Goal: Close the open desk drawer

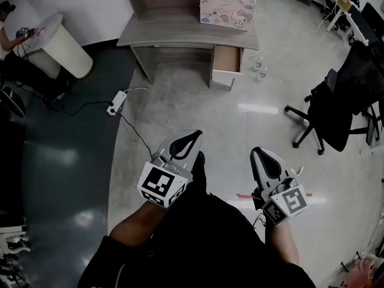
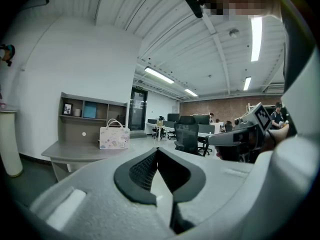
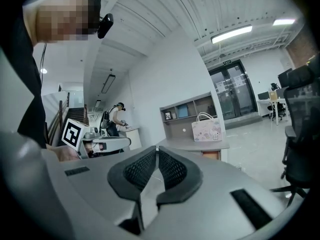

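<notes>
The grey desk (image 1: 180, 32) stands at the far side of the floor, with its drawer (image 1: 226, 62) pulled out on the right; the drawer is white outside and wood-brown inside. In the right gripper view the drawer (image 3: 212, 155) shows small under the desk top (image 3: 192, 145). My left gripper (image 1: 197, 135) and right gripper (image 1: 262, 153) are held side by side in front of my body, far short of the desk. Both are shut and hold nothing, with the tips together in their own views, left gripper (image 2: 157, 150) and right gripper (image 3: 157, 149).
A pink printed bag (image 1: 227, 8) sits on the desk above the drawer. Small bottles (image 1: 261, 65) stand on the floor right of the drawer. A black office chair (image 1: 336, 101) is at the right, and a power strip (image 1: 117, 102) with its cable at the left. A white round stand (image 1: 60, 44) is at far left.
</notes>
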Tool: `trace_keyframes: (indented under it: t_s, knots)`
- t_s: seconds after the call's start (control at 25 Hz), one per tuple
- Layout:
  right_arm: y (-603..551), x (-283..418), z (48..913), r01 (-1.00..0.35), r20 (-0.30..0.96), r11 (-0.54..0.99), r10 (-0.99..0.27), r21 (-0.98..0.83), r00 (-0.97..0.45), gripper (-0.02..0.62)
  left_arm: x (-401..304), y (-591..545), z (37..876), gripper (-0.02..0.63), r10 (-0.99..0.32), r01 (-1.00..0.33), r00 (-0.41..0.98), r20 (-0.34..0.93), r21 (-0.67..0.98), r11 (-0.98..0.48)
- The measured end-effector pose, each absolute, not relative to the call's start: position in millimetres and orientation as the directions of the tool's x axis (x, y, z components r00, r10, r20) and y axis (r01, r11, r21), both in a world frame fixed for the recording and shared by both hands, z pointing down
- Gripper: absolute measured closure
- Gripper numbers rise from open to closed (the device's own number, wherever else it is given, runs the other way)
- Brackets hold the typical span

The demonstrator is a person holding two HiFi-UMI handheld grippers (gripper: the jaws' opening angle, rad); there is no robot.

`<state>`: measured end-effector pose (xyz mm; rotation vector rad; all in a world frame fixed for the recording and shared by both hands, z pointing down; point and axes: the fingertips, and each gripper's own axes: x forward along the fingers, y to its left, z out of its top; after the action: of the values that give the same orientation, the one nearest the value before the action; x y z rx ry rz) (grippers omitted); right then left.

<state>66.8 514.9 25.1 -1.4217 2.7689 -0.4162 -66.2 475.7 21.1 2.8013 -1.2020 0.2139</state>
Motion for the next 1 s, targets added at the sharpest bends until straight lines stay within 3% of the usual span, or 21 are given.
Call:
trace_keyframes:
  t_s: [0.6,1.0]
  knots:
    - [302.3,16.2,31.0,-0.803,0.176,0.533,-0.792,-0.266,-0.585,0.571,-105.8,270.9,28.9,0.598,-0.669,-0.690,0.720,0.186,0.085,-0.719]
    - [212.5,25.1,60.1,-0.778,0.212,0.545,-0.758,-0.313,-0.617,0.571,-87.3,180.4,44.7,0.598,-0.682,-0.712,0.699,0.216,0.128,-0.690]
